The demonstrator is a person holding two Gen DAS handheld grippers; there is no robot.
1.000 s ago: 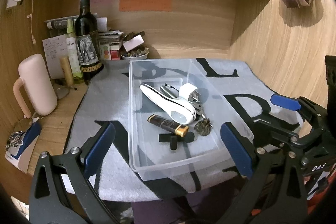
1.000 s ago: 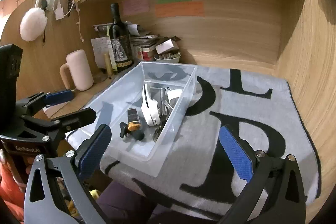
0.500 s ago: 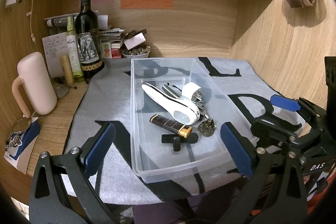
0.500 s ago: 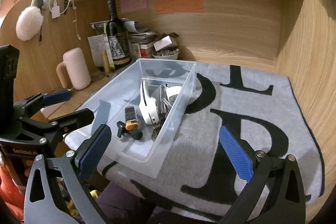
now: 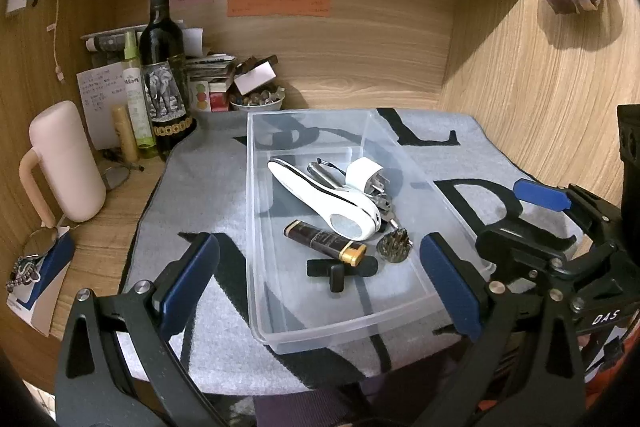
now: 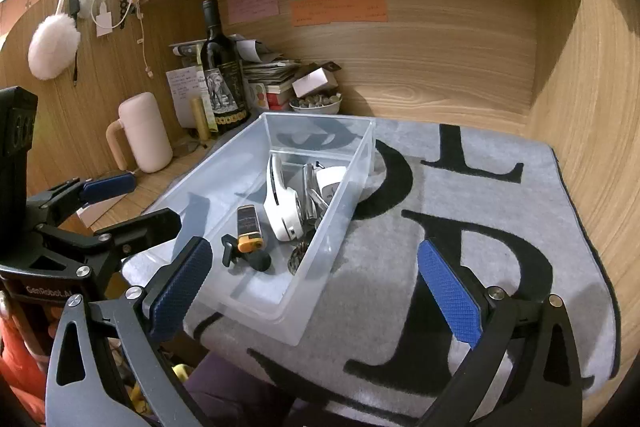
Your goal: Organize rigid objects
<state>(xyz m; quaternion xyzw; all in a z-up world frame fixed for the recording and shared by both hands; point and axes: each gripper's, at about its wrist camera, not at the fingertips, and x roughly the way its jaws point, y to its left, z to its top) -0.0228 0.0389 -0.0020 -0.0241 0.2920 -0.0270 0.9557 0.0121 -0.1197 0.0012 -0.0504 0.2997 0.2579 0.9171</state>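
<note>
A clear plastic bin (image 5: 256, 227) (image 6: 332, 223) rests on a grey mat with black letters. Inside lie a white handheld device (image 5: 324, 199) (image 6: 282, 203), a brown tube with a gold cap (image 5: 324, 241) (image 6: 249, 227), a black T-shaped piece (image 5: 340, 269) (image 6: 244, 257), a white plug adapter (image 5: 364, 173) (image 6: 332, 179), some metal clippers and a small metallic cluster (image 5: 394, 247). My left gripper (image 5: 320, 283) hovers open in front of the bin's near end. Open too, my right gripper (image 6: 316, 287) hangs over the bin's near right corner and the mat. Neither holds anything.
A wine bottle (image 5: 164, 67) (image 6: 220, 71), a pink mug (image 5: 64, 163) (image 6: 142, 133), small bottles, boxes and a bowl of pebbles (image 5: 258, 101) crowd the back left corner. Wooden walls and a shelf enclose the desk. The grey mat (image 6: 480, 227) lies bare right of the bin.
Both grippers have drawn back and up slightly, so the bin sits a little lower and farther in view. Both stay open; the objects in the bin have not moved.
</note>
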